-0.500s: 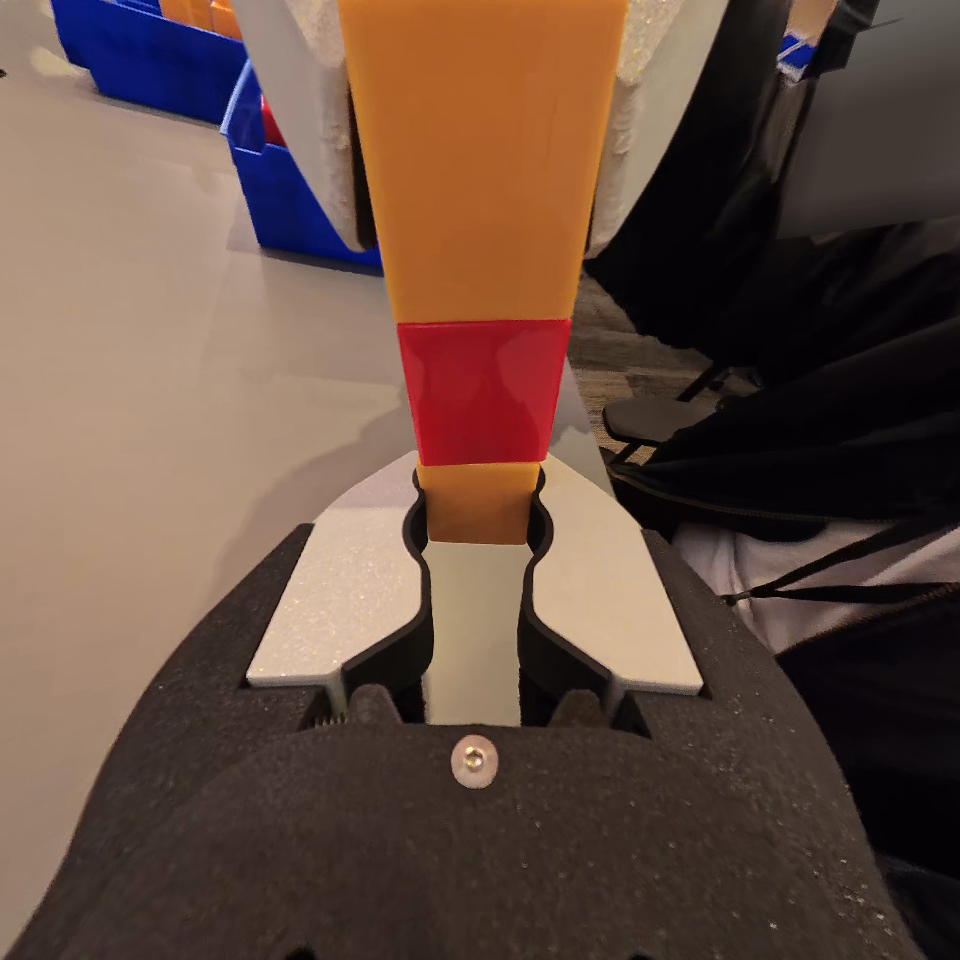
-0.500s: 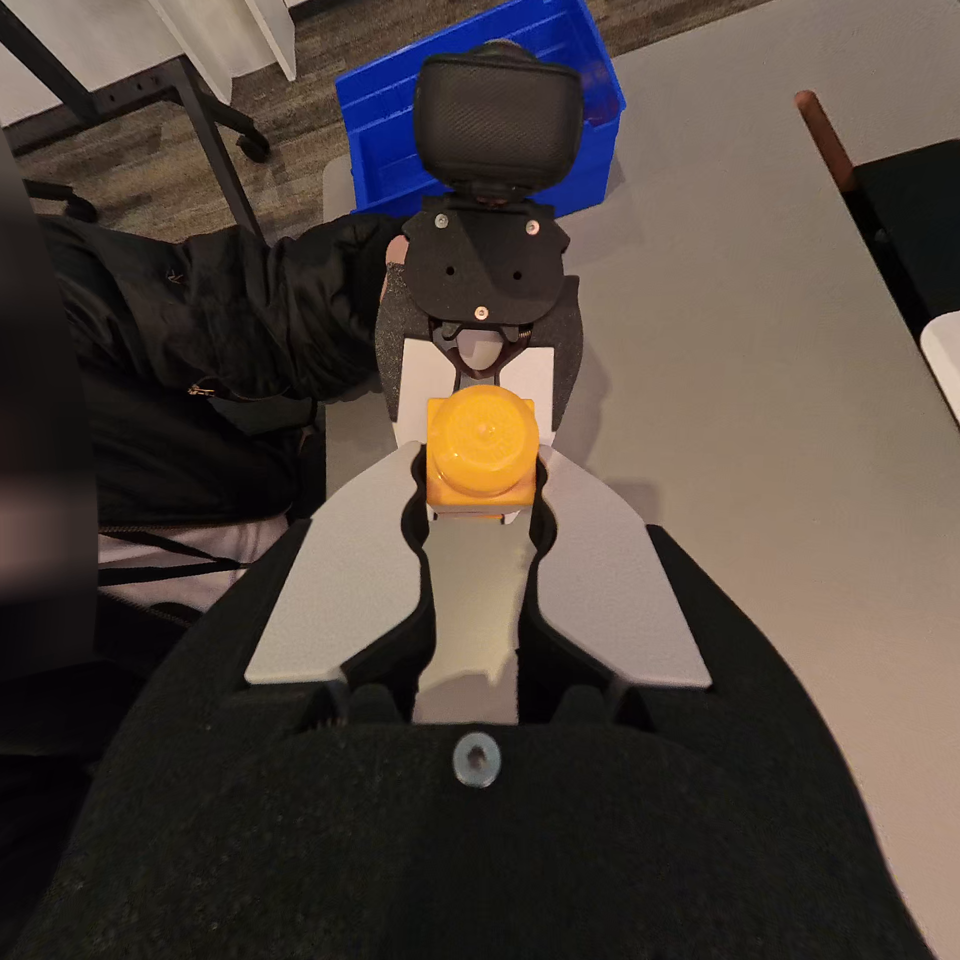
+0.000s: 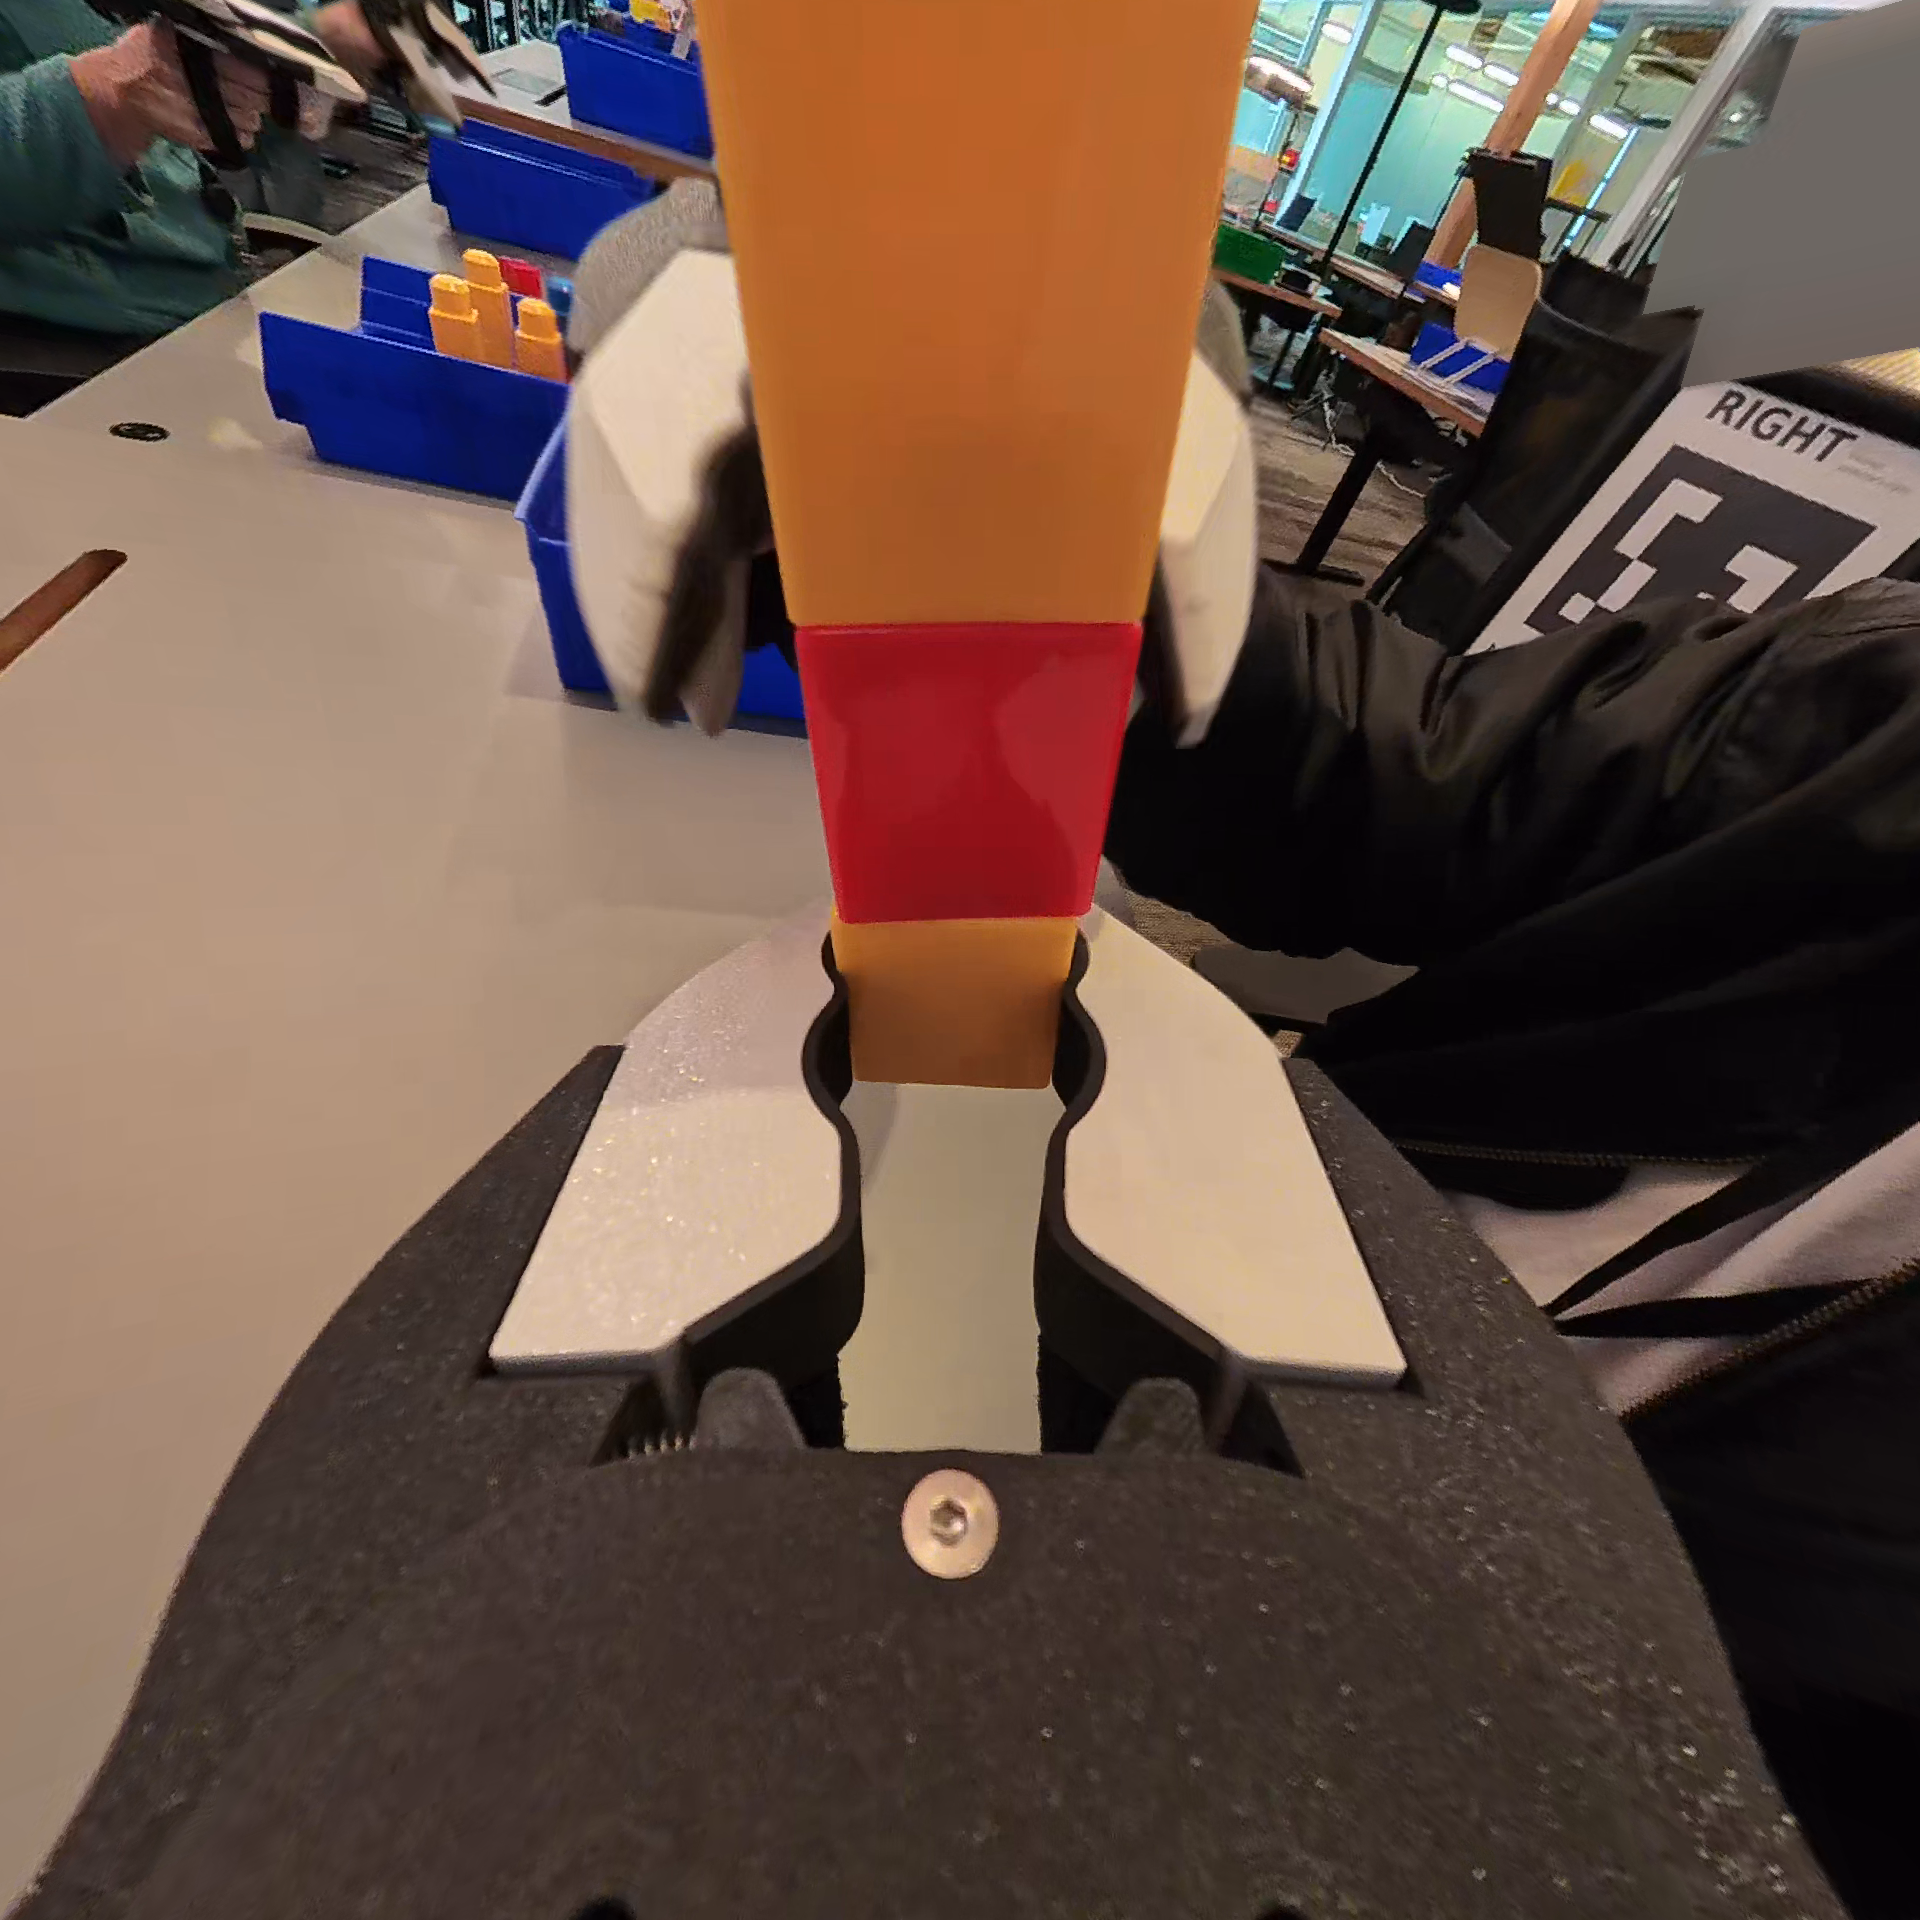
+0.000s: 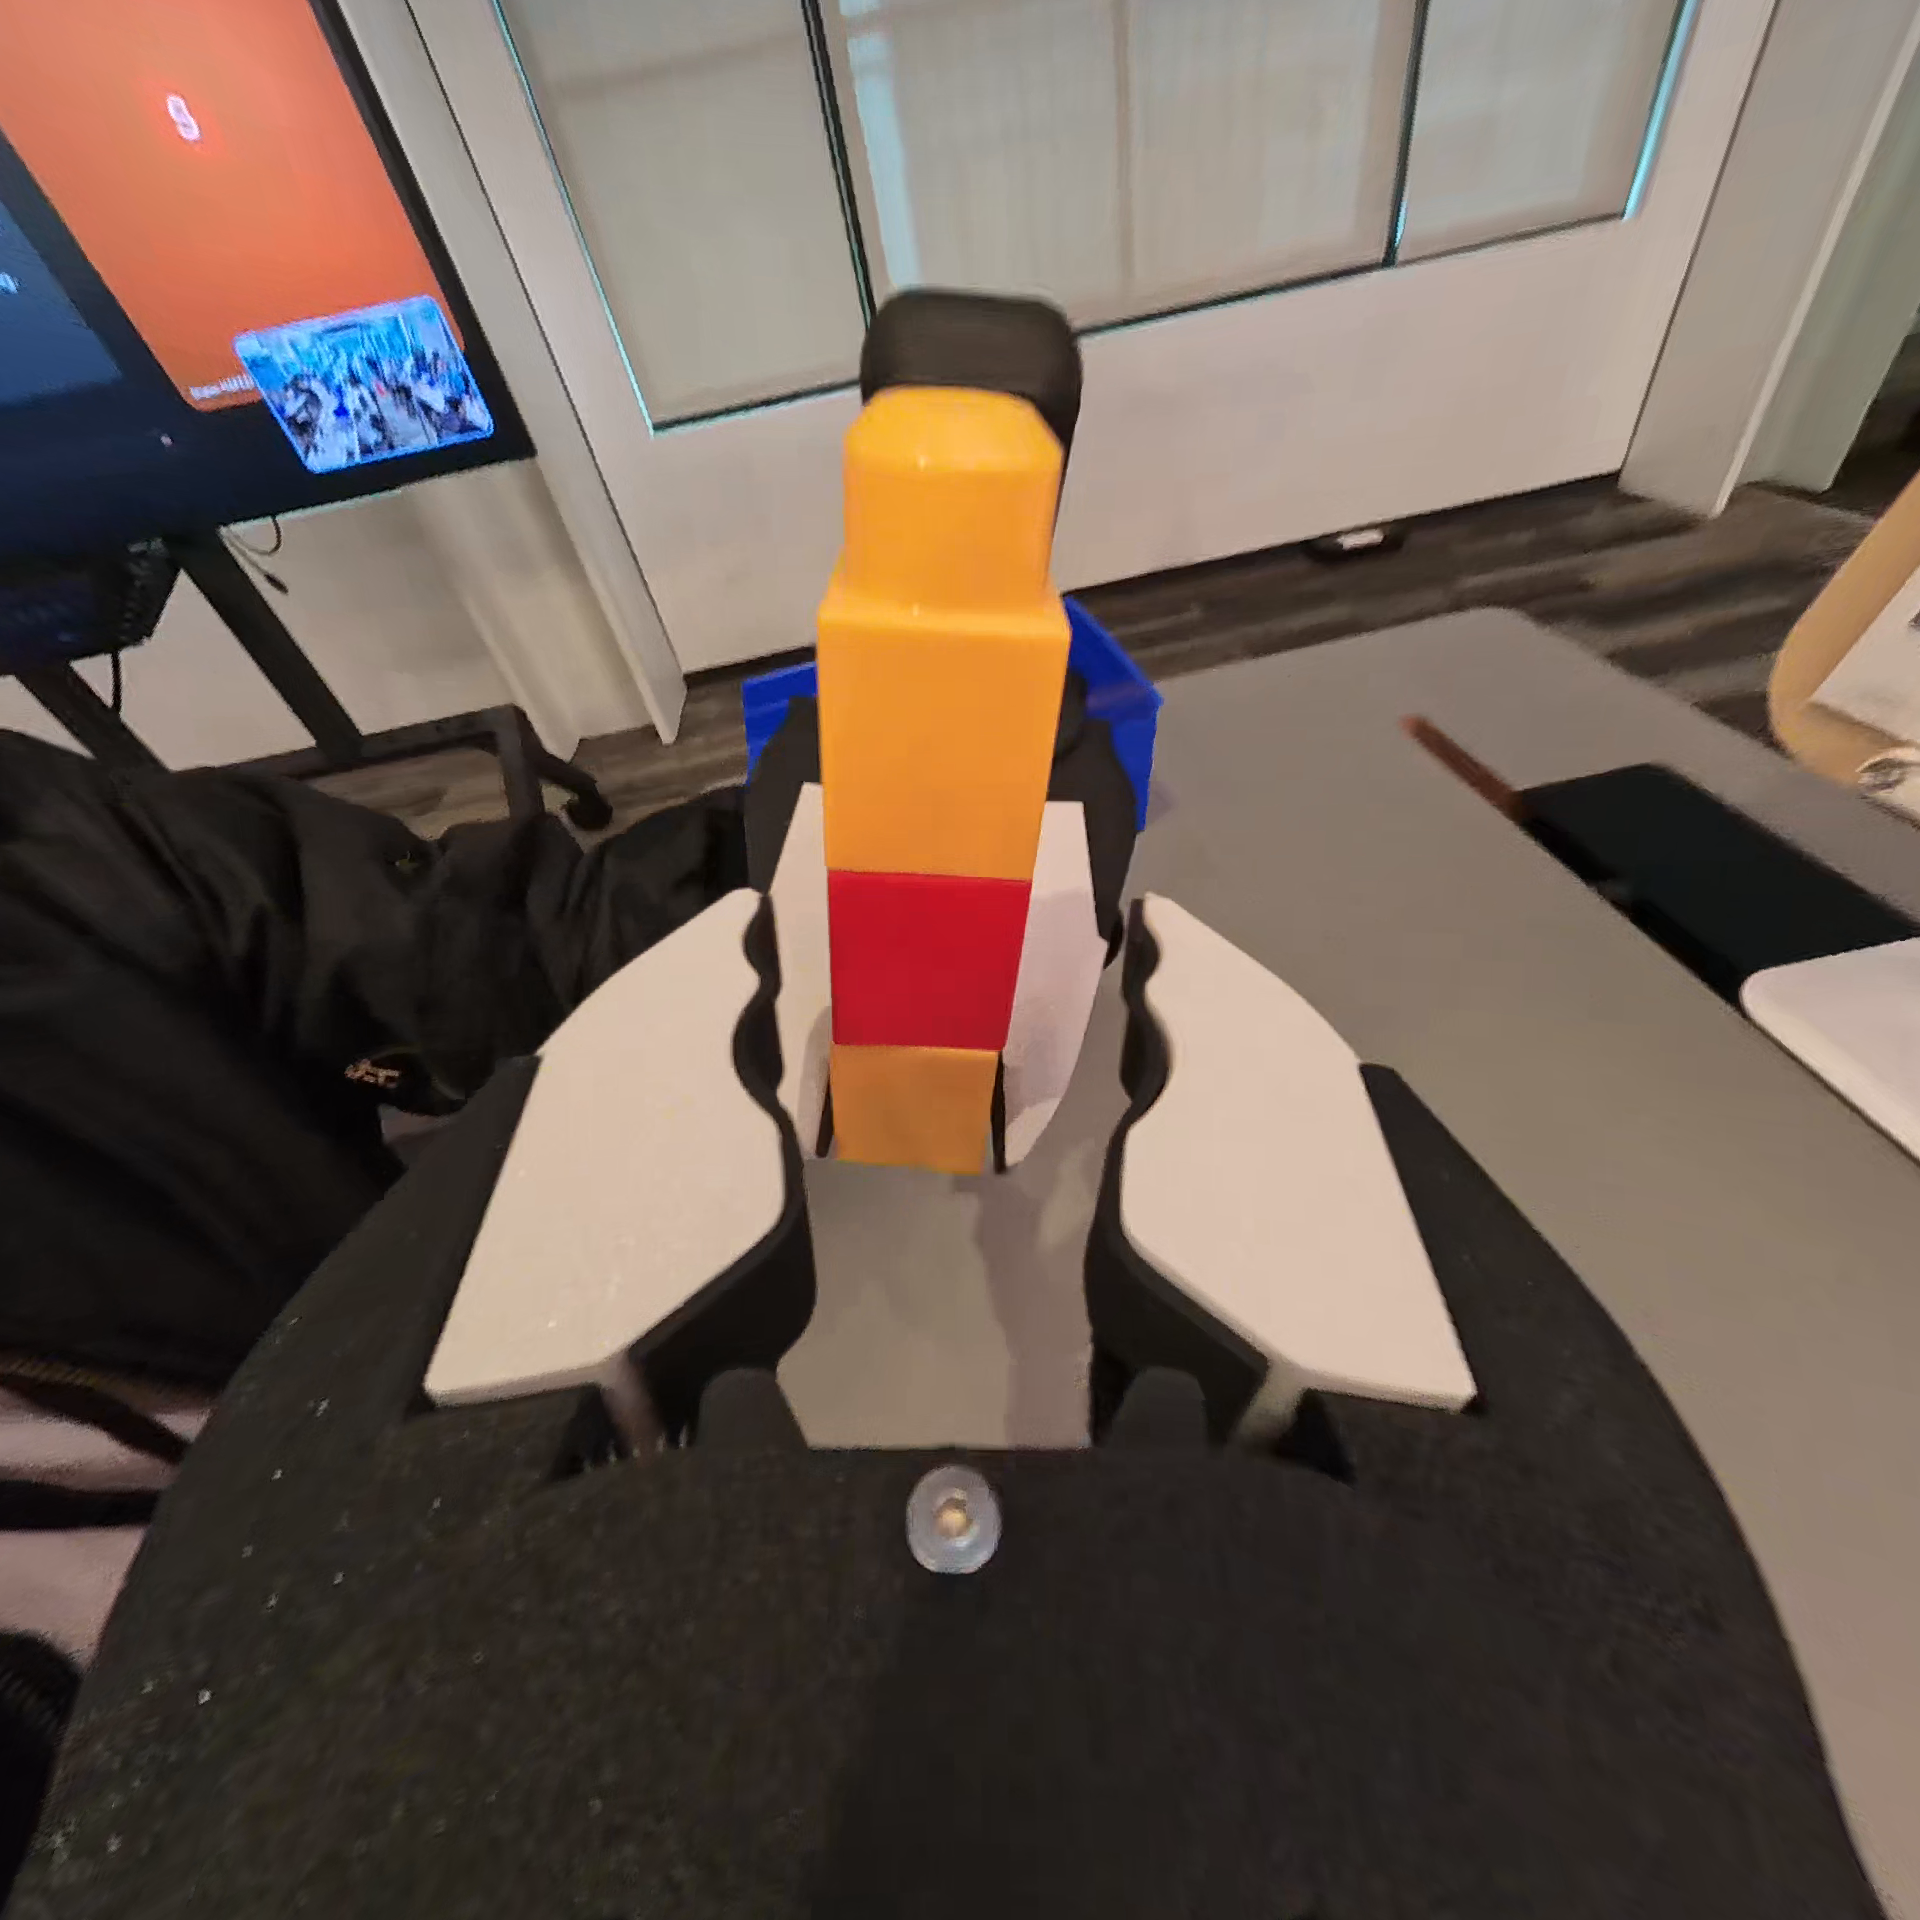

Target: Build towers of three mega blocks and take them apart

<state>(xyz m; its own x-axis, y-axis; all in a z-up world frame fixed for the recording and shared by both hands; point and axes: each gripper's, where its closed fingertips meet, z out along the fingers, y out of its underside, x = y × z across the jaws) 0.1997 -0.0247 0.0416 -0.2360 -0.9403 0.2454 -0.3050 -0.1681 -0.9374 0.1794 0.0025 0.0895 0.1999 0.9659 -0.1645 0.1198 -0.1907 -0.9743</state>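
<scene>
A tower of three mega blocks stands upright: an orange block at the bottom, a red block in the middle, an orange block on top. My left gripper is shut on the bottom orange block. My right gripper's white fingers are spread on either side of the tower, blurred and not touching it. In the right wrist view my right gripper is open with the tower's red block in front of it. The left gripper shows behind it, clamped on the bottom orange block.
The grey table has a blue bin with orange blocks at the back and a second blue bin behind the tower. A black-sleeved arm is at the right. Another person sits far left. A screen is at the left.
My right gripper has let go of the top orange block, opened and swung from above the tower to its side. My left gripper has kept its hold on the bottom block.
</scene>
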